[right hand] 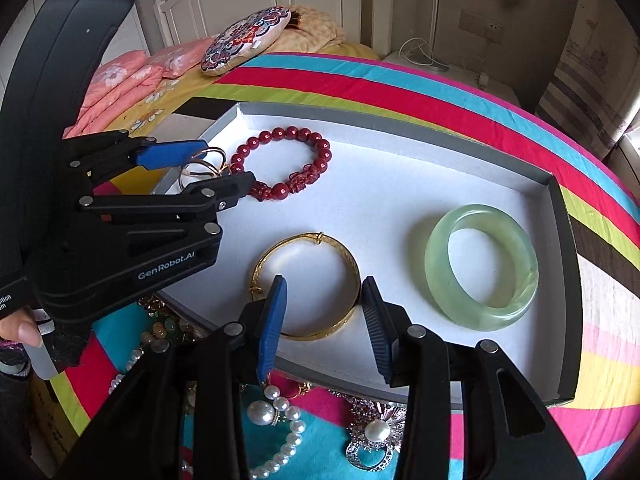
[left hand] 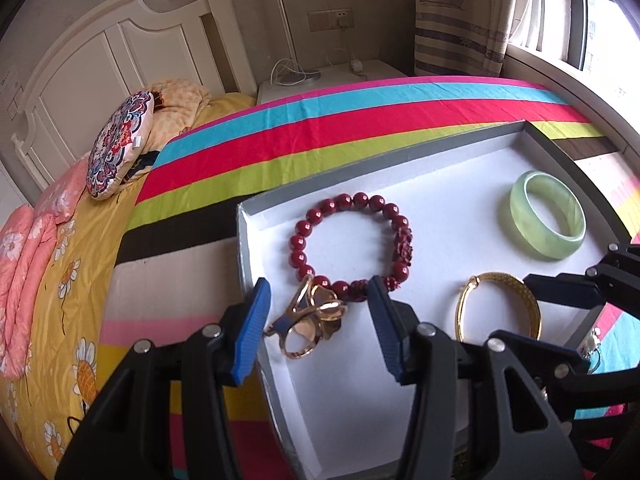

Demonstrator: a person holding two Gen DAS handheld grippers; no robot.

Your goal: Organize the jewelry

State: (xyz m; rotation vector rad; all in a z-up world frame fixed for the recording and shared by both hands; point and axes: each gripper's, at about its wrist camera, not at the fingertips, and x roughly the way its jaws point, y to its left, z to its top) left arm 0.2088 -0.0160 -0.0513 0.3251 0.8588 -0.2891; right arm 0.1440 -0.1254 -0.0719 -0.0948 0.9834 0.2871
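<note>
A gold scarf-ring ornament (left hand: 310, 322), made of linked hoops and a petal-shaped plate, hangs between the blue pads of the left tool (left hand: 316, 326) over the near-left corner of a shallow grey tray (left hand: 360, 168) with a white floor. In the left wrist view one hoop touches the left pad, while a gap shows beside the right pad, so I cannot tell whether the tool truly grips it. The left tool reaches in from the tray's left edge, angled downward, and in the right wrist view a fingertip of the person's hand (right hand: 24, 330) shows at its handle. Just beyond the ornament lies a dark red bead bracelet (left hand: 352, 244) with carved beads on its near side, flat on the tray floor. A gold bangle (right hand: 306, 286) with a textured band lies near the tray's front edge, and a wide pale green jade bangle (right hand: 482, 266) rests to its right, well apart from the beads. The right tool (right hand: 324, 320) points steeply down over the gold bangle, its jaws parted with the near arc of the bangle seen between them; the pads do not press on it. In front of the tray, on the striped bedspread (left hand: 360, 120), a heap of pearl strands (right hand: 280, 420) and a sparkling brooch with a pearl (right hand: 374, 434) lies jumbled. A patterned round cushion (left hand: 120, 144) sits further up the bed.
</note>
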